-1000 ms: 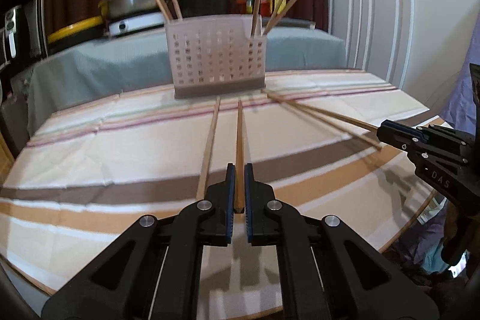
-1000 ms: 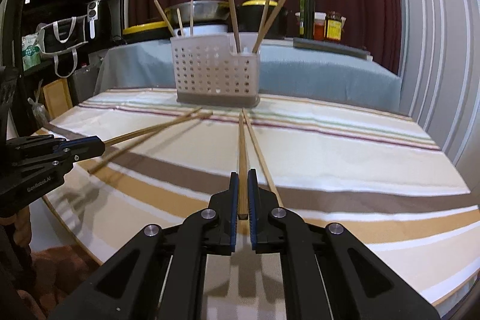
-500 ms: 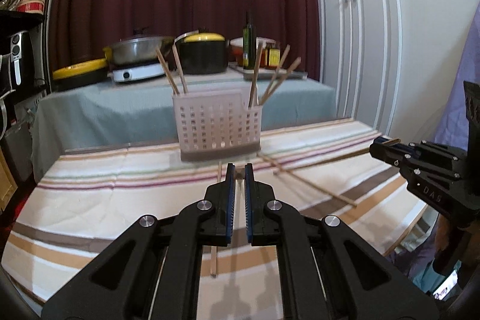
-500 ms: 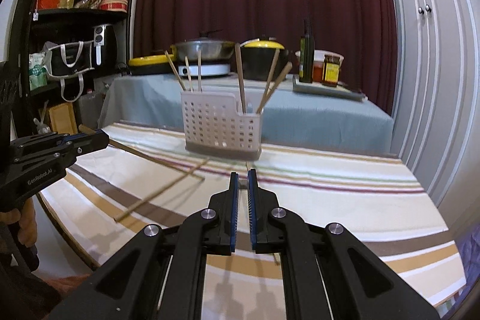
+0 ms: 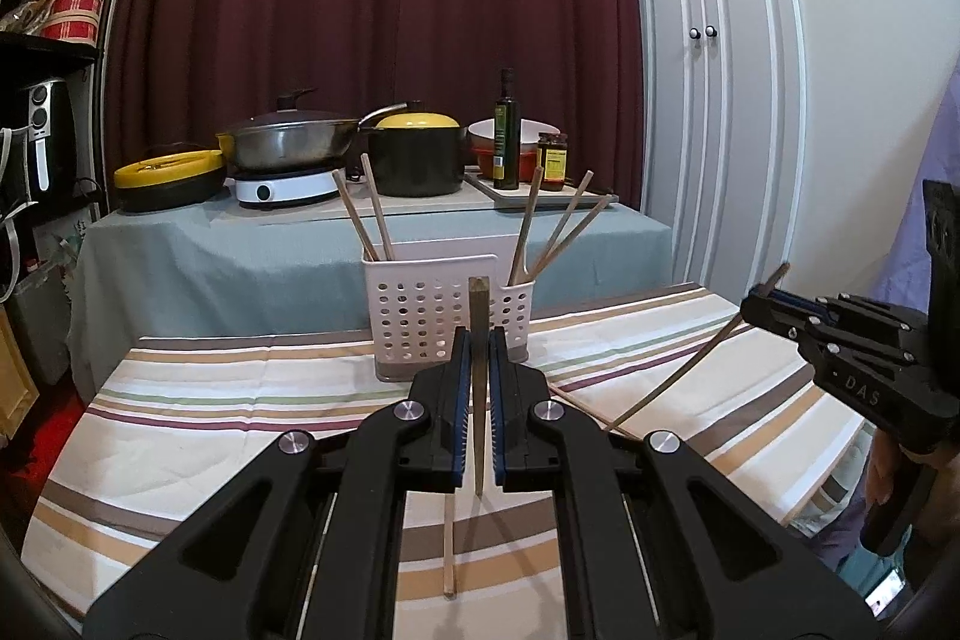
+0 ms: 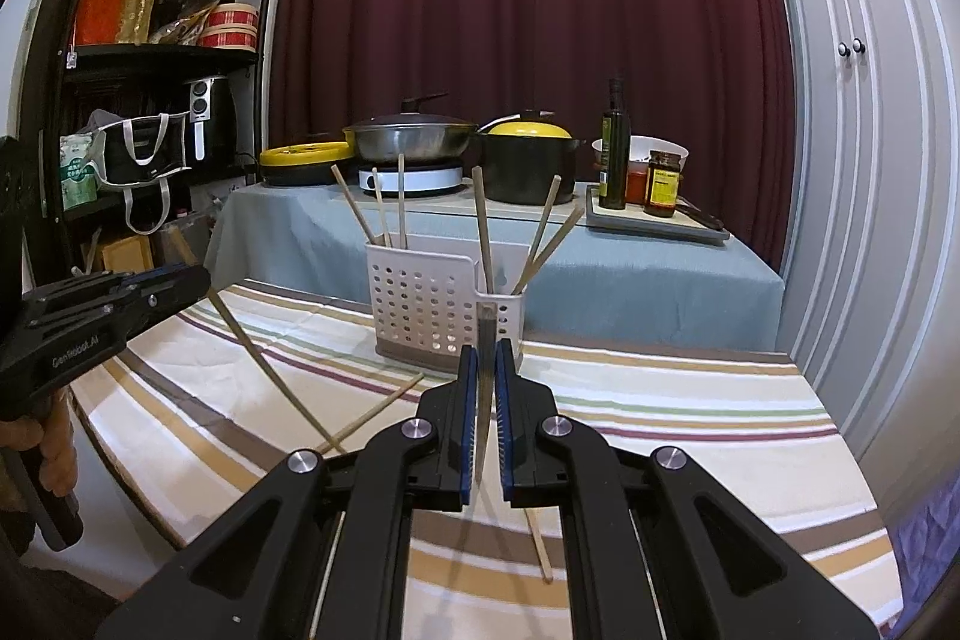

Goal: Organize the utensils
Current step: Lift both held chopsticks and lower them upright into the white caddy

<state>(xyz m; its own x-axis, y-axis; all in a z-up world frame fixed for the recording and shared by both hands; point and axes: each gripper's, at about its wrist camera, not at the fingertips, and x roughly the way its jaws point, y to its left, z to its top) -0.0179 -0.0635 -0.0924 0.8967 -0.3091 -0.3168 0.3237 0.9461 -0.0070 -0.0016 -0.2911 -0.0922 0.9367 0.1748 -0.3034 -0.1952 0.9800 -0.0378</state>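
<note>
While my left gripper [image 5: 478, 340] pinches one chopstick [image 5: 478, 316] upright, my right gripper [image 6: 486, 364] pinches another chopstick [image 6: 486, 334], both near the table's [image 5: 180, 400] front edge, facing the basket [image 5: 420, 310].

Right gripper [image 6: 486, 418] clamped on upright chopstick [image 6: 485, 340] before white perforated utensil basket [image 6: 420, 310].
</note>
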